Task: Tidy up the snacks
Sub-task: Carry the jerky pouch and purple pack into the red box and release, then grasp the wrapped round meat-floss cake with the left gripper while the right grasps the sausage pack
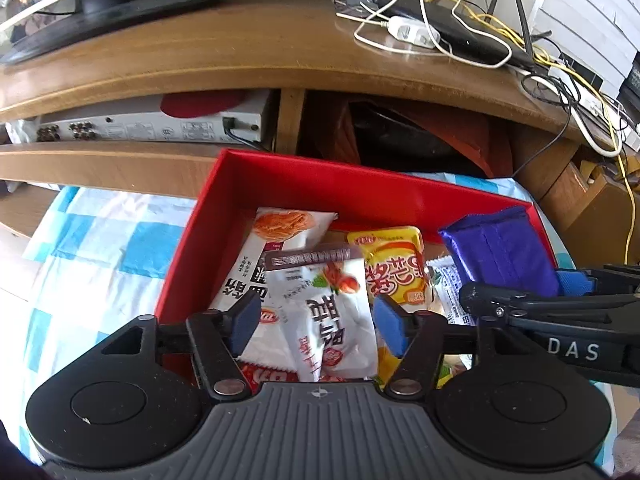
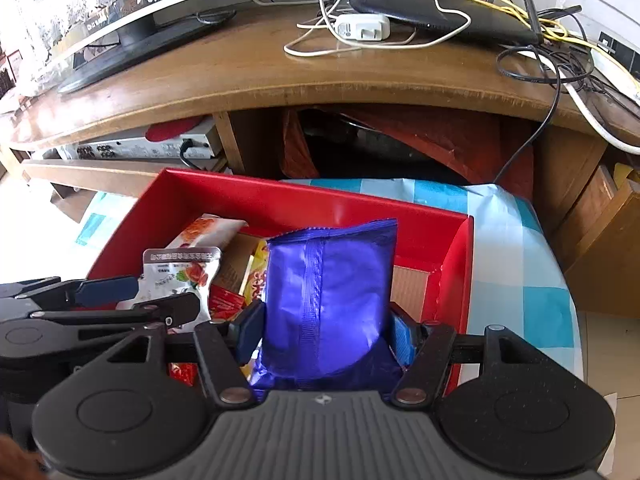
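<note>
Left wrist view first: my left tongs (image 1: 312,320) hang over the red box (image 1: 304,184), their blue pads standing apart. A white snack packet (image 1: 336,320) with red fruit printed on it lies between them, and neither pad presses on it, so nothing is gripped there. Just beyond the tips lies a white noodle packet (image 1: 280,236) with an orange picture, and to the right of the tips a yellow packet (image 1: 390,264) with red characters. All three sit inside the box.

Off to the right of my left tongs, the purple bag (image 1: 500,252) stands against the box's right side, with my right tongs reaching in from the edge of that view.

From the right wrist view, my right tongs (image 2: 324,332) are closed on the purple bag (image 2: 328,300); both blue pads press its lower sides and the bag stands upright between them, over the right part of the red box (image 2: 280,200). My left tongs show to the left of them, above the white snack packet (image 2: 180,276).

The box rests on a blue and white checked cloth (image 2: 516,280), which spreads out to both sides of my tongs. Beyond the tips is a wooden cabinet (image 2: 260,68) carrying a monitor stand (image 2: 132,40), a white charger (image 2: 362,28) and a black router (image 2: 444,16) among tangled cables.
</note>
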A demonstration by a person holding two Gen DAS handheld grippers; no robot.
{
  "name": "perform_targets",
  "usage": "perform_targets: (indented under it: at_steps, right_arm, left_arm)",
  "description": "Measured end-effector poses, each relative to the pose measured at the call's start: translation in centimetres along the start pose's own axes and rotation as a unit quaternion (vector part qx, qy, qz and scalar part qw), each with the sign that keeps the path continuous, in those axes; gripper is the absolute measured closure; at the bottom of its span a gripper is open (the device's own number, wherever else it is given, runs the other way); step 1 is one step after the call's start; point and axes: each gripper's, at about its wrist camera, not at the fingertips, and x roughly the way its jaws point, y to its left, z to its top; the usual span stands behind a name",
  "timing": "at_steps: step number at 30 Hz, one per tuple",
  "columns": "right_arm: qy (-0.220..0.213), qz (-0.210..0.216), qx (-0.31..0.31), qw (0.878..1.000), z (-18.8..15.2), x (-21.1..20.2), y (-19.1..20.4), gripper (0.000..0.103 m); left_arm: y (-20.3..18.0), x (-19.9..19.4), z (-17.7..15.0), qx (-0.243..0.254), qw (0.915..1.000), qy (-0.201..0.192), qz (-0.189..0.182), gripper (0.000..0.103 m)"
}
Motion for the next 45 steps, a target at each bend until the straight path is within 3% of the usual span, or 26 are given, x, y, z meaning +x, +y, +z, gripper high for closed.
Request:
perform_targets:
  at_steps: [13, 14, 20, 27, 30, 33, 40, 45]
  right_arm:
    - [-0.024, 0.017, 0.021, 0.999, 0.4, -1.9, -0.6, 0.024]
    - [-0.025, 0.021, 0.024, 0.999, 0.5, -2.1, -0.7, 0.023]
    - [-0.031, 0.023, 0.030, 0.999, -0.1, -3.5, -1.1, 0.022]
    - [-0.025, 0.010, 0.032, 0.999, -2.3, -5.6, -1.8, 0.022]
    - [-0.022, 0.010, 0.038, 0.999, -3.6, -6.5, -2.4, 0.022]
    - [-0.025, 0.012, 0.042, 0.999, -4.8, -7.7, -3.0, 0.022]
    - [-0.017, 0.018, 0.048, 0.999, -7.7, -9.5, -4.1, 0.022]
    - [0.003, 0.016, 0.046, 0.999, -9.2, -9.1, -4.9, 0.022]
  left_arm:
    - [-0.2, -1.8, -0.2, -0.003, 0.9999, -0.006, -0.008, 0.027]
    - [-0.2, -2.1, -0.3, -0.002, 0.9999, -0.006, -0.014, 0.024]
    - [-1.9, -3.4, -1.3, 0.028, 0.9989, -0.006, -0.036, 0.021]
    - [-5.0, -3.8, -4.0, 0.085, 0.9944, 0.020, -0.059, 0.019]
    - [-6.2, -4.3, -5.1, 0.112, 0.9921, 0.016, -0.053, 0.016]
    - [-6.4, -4.5, -5.9, 0.105, 0.9912, 0.034, -0.074, 0.016]
    - [-7.2, -2.9, -7.8, 0.101, 0.9893, 0.073, -0.077, 0.016]
    - [-7.8, -1.0, -8.8, 0.095, 0.9900, 0.094, -0.047, 0.015]
